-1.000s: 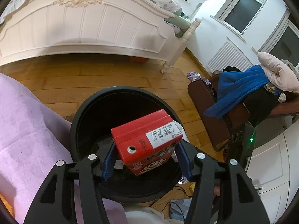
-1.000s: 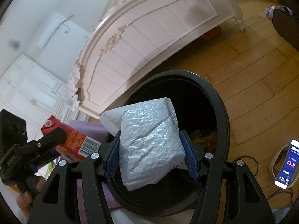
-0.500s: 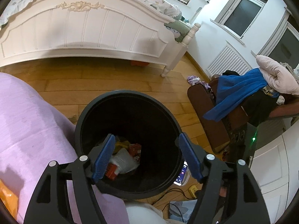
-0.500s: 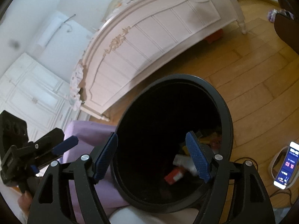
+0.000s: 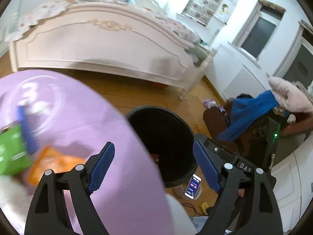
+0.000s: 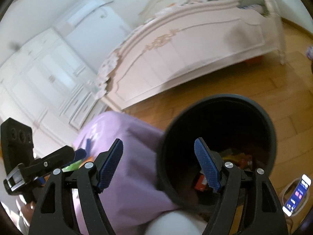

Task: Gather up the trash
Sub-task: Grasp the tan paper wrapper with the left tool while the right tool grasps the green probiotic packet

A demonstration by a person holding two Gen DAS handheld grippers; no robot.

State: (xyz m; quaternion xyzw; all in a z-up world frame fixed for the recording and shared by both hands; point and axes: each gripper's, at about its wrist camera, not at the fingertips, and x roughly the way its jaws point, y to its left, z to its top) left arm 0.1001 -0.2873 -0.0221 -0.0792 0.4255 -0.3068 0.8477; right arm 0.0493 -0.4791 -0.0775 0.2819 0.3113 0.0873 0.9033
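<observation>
A black round bin (image 5: 148, 108) stands on the wooden floor beside a purple-covered table (image 5: 78, 107). In the right wrist view the bin (image 6: 225, 97) holds several pieces of trash, among them a red carton (image 6: 201, 182). My left gripper (image 5: 154, 150) hovers over the table's edge, its jaws opening with nothing between them. My right gripper (image 6: 158, 146) is open and empty above the bin's near rim. On the cloth, blurred, lie a green packet (image 5: 9, 152), an orange packet (image 5: 50, 162) and a blue object (image 5: 27, 129).
A white bed (image 5: 97, 45) runs across the back. A phone (image 5: 192, 186) lies on the floor by the bin, with a cable near it. A brown chair (image 5: 213, 121) draped in blue cloth (image 5: 250, 113) stands at the right. White wardrobes (image 6: 39, 68) line the left wall.
The left gripper let go of the red carton and the right one of the silver padded bag; both now lie in the bin. Both grippers opened, rose and drew back towards the purple table.
</observation>
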